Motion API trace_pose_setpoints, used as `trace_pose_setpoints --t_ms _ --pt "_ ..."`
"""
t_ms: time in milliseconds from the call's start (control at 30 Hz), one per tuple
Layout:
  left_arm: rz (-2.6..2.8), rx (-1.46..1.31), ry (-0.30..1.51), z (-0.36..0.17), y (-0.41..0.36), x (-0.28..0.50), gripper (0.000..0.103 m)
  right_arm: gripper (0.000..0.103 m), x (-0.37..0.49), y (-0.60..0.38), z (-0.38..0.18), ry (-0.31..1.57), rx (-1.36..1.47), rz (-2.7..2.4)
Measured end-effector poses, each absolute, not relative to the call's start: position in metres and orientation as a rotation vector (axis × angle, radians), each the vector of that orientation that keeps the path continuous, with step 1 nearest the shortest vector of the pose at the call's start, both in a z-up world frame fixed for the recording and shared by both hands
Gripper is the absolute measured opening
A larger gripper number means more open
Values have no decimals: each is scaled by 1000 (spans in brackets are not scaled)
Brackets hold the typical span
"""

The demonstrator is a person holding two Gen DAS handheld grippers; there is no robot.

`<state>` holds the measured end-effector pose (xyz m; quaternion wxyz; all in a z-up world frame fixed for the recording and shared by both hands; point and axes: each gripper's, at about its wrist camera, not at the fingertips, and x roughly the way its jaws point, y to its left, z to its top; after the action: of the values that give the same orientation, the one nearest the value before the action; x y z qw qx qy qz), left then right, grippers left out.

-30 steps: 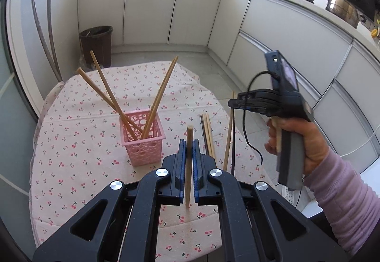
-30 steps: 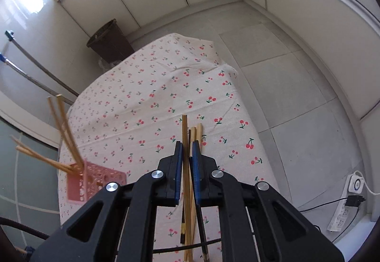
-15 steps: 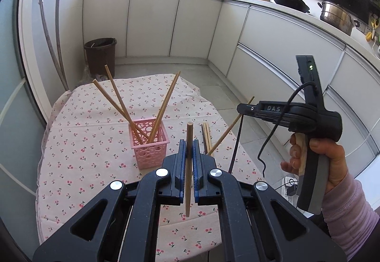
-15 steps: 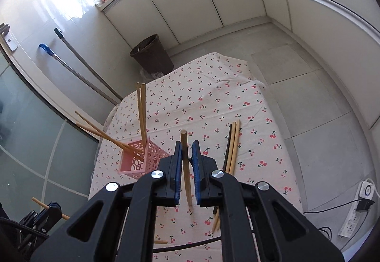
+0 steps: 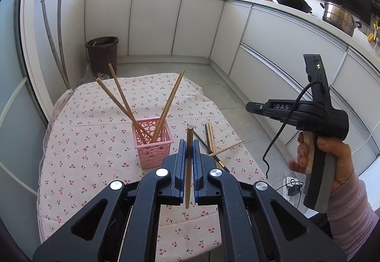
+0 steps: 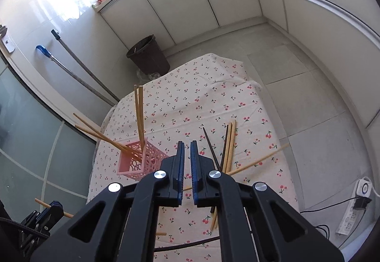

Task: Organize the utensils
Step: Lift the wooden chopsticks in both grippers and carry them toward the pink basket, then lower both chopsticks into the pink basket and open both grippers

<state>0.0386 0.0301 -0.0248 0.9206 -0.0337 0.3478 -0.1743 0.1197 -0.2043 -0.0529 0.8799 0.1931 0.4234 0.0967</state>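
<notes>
My left gripper (image 5: 189, 143) is shut on a wooden chopstick (image 5: 188, 167) that stands upright between its pads. Just left of it a pink basket (image 5: 154, 150) holds several chopsticks (image 5: 123, 105) that lean outward. In a person's hand, my right gripper (image 6: 187, 145) hovers above the table's right side; its jaws are closing with nothing between them. Below it lie loose chopsticks (image 6: 228, 143), light and dark. One light chopstick (image 6: 258, 160) lies slanted across them, its tip past the table's right edge. The right wrist view also shows the basket (image 6: 140, 159) and the left gripper (image 6: 51, 208).
The table (image 5: 95, 119) wears a cherry-print cloth. Behind it stand a brown bin (image 5: 102, 53) and mop handles (image 5: 51, 31) against the wall. White cabinets run along the back and right. A power strip (image 6: 353, 209) with cables lies on the floor to the right.
The right gripper rose from the pile with a chopstick between its jaws. That chopstick is now out of them and lies slanted across the pile. The left gripper kept its chopstick.
</notes>
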Motion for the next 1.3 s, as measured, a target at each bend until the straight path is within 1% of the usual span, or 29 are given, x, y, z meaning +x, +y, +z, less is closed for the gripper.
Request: trace_pose_setpoints --t_ms 100,167,200,233,300,400,500,600,700,800,833,900,933,1033,1300 --pt "-359 -80 701 -19 34 38 5 5 114 -202 -36 843 363 220" --pt "-356 -89 699 -19 36 38 5 5 112 -207 -34 863 361 207" --pt "-355 -90 701 -19 36 39 5 8 113 -214 -39 886 394 185" --pt "-357 -89 705 -20 36 39 5 28 114 -227 -51 922 463 150" --pt "-364 -89 711 -21 34 40 5 56 123 -259 -91 1029 600 16" --pt "-381 -89 710 -19 29 39 5 56 133 -309 -154 1135 737 -250" --pt "-399 -86 701 -17 27 38 5 56 127 -344 -210 1188 1027 -336" --pt "-402 -88 713 -20 26 41 5 56 129 -350 -234 1183 1116 -355" --pt "-395 -90 726 -24 28 44 5 64 136 -351 -243 1119 1139 -382" --pt "-385 -87 739 -28 30 48 5 62 149 -348 -257 1116 1177 -336" --pt "-381 -87 743 -29 30 49 5 43 153 -347 -260 1123 1161 -332" --pt "-373 -90 750 -31 31 51 5 15 160 -344 -260 1110 1118 -304" --pt "-370 -94 749 -31 32 51 5 11 161 -342 -254 1087 1086 -308" --pt "-368 -103 736 -27 35 50 5 5 160 -333 -224 997 979 -266" --pt "-357 -109 684 -11 44 37 5 5 131 -268 -120 881 719 -58"
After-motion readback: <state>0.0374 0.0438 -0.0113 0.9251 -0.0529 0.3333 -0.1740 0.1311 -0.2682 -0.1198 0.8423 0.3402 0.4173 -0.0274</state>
